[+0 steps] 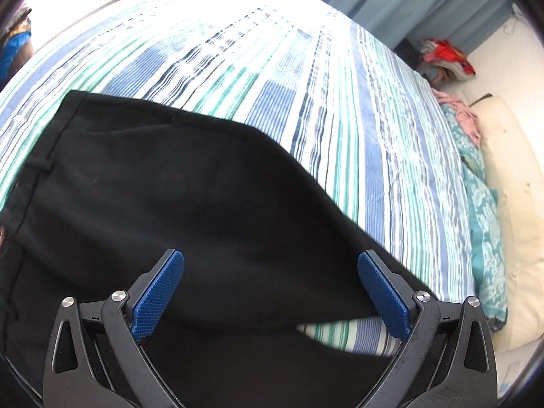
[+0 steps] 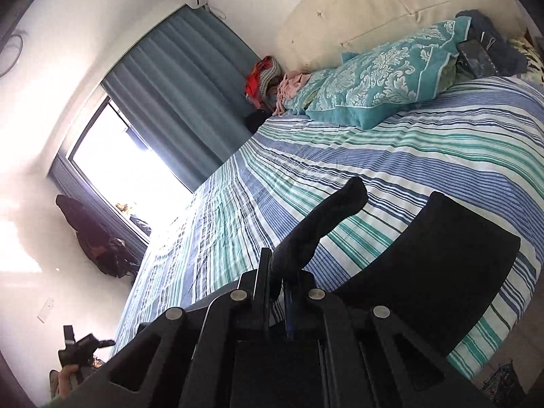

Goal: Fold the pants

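Observation:
Black pants [image 1: 163, 183] lie on the striped bed, waistband with belt loops at the left of the left wrist view. My left gripper [image 1: 270, 272] is open above the black fabric, its blue pads [image 1: 159, 299] wide apart and empty. A pant leg stretches toward the lower right there, lifted and blurred. In the right wrist view my right gripper [image 2: 277, 272] is shut on a bunched edge of the pants [image 2: 323, 221], which sticks up between the fingers. More of the black pants [image 2: 435, 255] hangs to the right, above the bed.
The striped blue, green and white bedspread [image 2: 391, 156] covers the bed. Teal patterned pillows [image 2: 380, 85] and loose clothes [image 2: 265, 78] sit by the cream headboard [image 2: 391, 3]. Blue curtains and a bright window [image 2: 129, 166] are on the far side.

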